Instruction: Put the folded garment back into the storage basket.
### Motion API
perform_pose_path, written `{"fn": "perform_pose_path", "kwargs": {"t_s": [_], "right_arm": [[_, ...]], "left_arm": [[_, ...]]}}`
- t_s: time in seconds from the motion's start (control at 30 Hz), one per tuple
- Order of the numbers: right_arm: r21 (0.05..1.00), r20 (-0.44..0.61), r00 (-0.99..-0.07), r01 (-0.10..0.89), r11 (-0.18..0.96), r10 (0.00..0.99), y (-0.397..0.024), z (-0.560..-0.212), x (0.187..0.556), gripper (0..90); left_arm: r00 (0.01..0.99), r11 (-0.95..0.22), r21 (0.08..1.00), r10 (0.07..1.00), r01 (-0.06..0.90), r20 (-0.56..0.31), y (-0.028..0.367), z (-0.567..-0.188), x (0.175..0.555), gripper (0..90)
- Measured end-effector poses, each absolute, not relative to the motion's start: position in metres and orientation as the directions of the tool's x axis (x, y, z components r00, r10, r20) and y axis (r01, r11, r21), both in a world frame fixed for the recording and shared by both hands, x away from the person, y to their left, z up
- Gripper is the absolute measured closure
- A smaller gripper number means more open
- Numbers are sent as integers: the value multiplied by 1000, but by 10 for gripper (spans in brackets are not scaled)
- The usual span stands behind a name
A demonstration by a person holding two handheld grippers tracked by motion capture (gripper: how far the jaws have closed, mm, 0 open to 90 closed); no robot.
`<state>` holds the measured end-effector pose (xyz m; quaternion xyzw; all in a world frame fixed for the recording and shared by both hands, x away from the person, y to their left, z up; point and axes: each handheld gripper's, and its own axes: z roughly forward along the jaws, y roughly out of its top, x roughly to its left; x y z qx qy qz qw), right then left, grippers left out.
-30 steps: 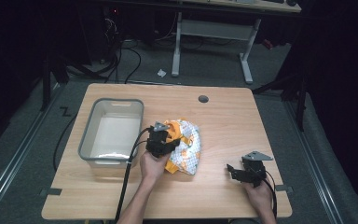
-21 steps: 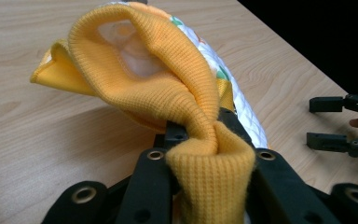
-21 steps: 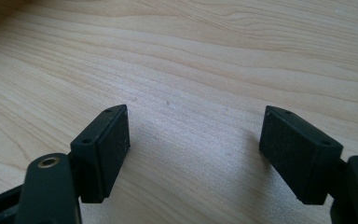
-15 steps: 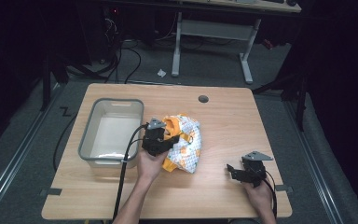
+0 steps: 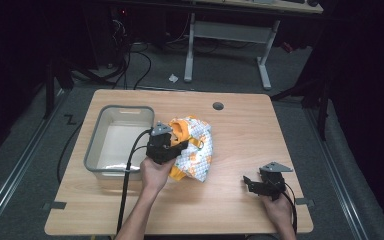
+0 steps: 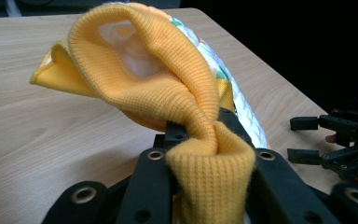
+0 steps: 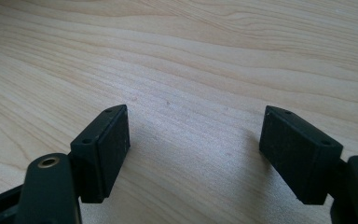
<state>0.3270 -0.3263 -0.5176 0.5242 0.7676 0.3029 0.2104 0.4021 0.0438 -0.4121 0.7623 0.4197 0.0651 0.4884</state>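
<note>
Yellow knit garment (image 6: 177, 93) pinched in left tool (image 6: 209, 140), seemingly lifted, right tool (image 7: 193, 144) agape

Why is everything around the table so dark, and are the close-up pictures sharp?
High view: light falls on the wooden table, the room behind stays black. Left gripper view: the yellow knit cuff is crisp. Right gripper view: wood grain sharp, soft shadows under the pads.

Crumpled orange-trimmed patterned garment (image 5: 196, 147), collar lifted
</note>
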Motion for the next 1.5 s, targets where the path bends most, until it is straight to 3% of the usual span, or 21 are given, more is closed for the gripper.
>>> {"fn": "perform_pose_path", "kwargs": {"t_s": [1.5], "right_arm": [[685, -5, -362, 678, 267, 932, -326, -518, 327, 247]], "left_arm": [[582, -112, 834, 766, 541, -274, 114, -378, 402, 771]]}}
